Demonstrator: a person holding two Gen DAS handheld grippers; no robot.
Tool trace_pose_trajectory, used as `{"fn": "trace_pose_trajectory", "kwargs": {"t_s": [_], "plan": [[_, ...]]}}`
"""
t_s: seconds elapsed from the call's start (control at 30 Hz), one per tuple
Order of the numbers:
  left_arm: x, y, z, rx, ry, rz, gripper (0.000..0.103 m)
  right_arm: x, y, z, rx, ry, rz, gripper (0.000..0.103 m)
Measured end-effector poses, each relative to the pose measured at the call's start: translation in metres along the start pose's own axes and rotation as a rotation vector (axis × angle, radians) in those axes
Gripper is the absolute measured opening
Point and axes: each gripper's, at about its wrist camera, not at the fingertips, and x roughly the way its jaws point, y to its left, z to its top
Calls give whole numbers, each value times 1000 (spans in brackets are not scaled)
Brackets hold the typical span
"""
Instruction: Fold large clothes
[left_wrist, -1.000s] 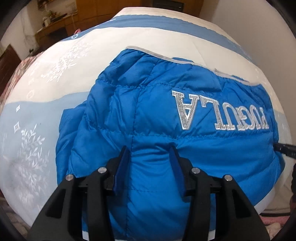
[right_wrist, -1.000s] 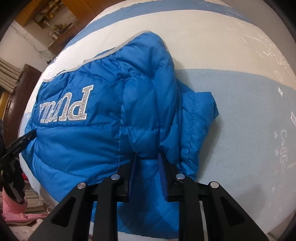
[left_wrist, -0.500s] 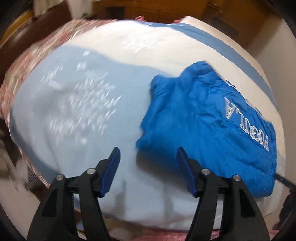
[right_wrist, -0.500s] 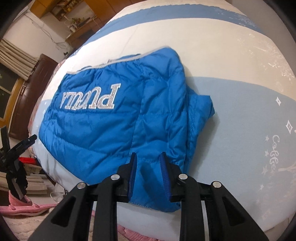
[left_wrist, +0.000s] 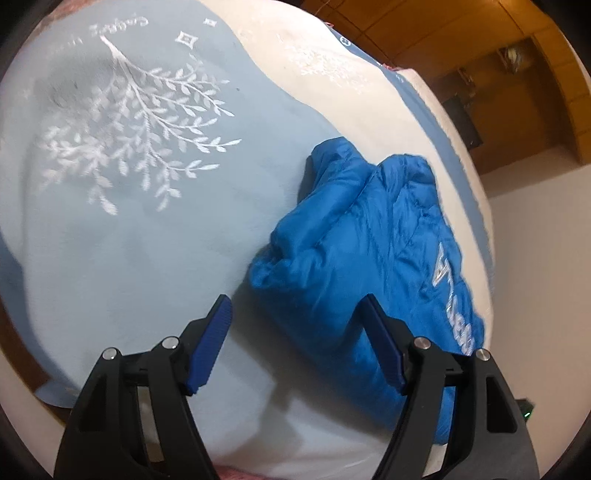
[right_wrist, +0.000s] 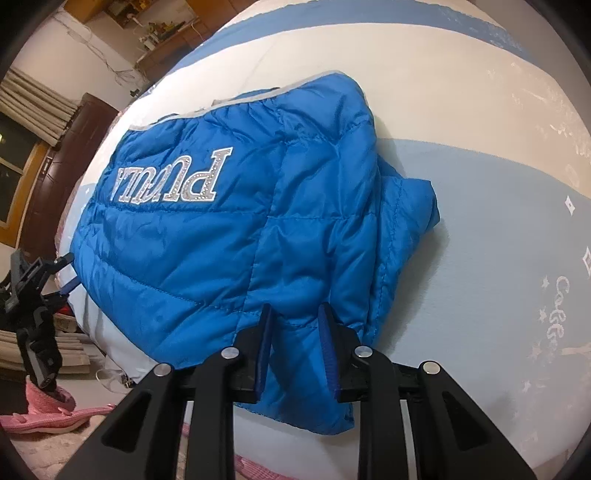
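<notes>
Bedding first: we see a bed (left_wrist: 155, 236) under a pale blue and cream cover printed with a white leafy branch (left_wrist: 136, 122), and we take the blue puffer jacket (left_wrist: 362, 258) as our landmark. It lies folded on the cover, with silver lettering (right_wrist: 173, 181) across its upper face and a grey trim along the edge farthest from us.

Left of the jacket, the left hand-held gripper (left_wrist: 295, 339) hovers over bare cover, its jaws wide and opening; only the jacket's near-left corner lies below the gap, and neither blue pad presses on it. In the right wrist view the same tool shows as a black frame just off the jacket's left edge, beyond the side of the bed.

At the jacket's near edge, toward its right side, the right hand-held gripper (right_wrist: 295, 343) stands narrow, pinching a puffed fold of the jacket between its two blue pads. Right of the jacket, a folded sleeve or side panel pokes out onto the pale blue band.

Below the jacket's left corner, a pink slipper (right_wrist: 40, 413) rests on the floor.
</notes>
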Motion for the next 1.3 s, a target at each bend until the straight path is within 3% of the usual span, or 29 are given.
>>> {"fn": "trace_pose_trajectory", "kwargs": {"t_s": [0.27, 0.33, 0.5, 0.53, 0.77, 1.1, 1.3], "plan": [[34, -6, 22, 3, -7, -28, 77, 5, -1, 0, 18, 8, -1, 25], [39, -10, 25, 16, -10, -41, 69, 7, -1, 1, 26, 13, -4, 25], [34, -22, 23, 26, -23, -96, 35, 10, 1, 0, 45, 25, -19, 25], [31, -23, 22, 24, -28, -109, 33, 10, 1, 0, 52, 28, -22, 25], [45, -13, 23, 53, 16, -75, 33, 16, -1, 7, 74, 42, -34, 25], [59, -21, 25, 182, 36, 1, 38, 27, -3, 10, 106, 36, -38, 25], [64, -31, 25, 181, 29, 8, 37, 27, -4, 7, 110, 24, -29, 25]]}}
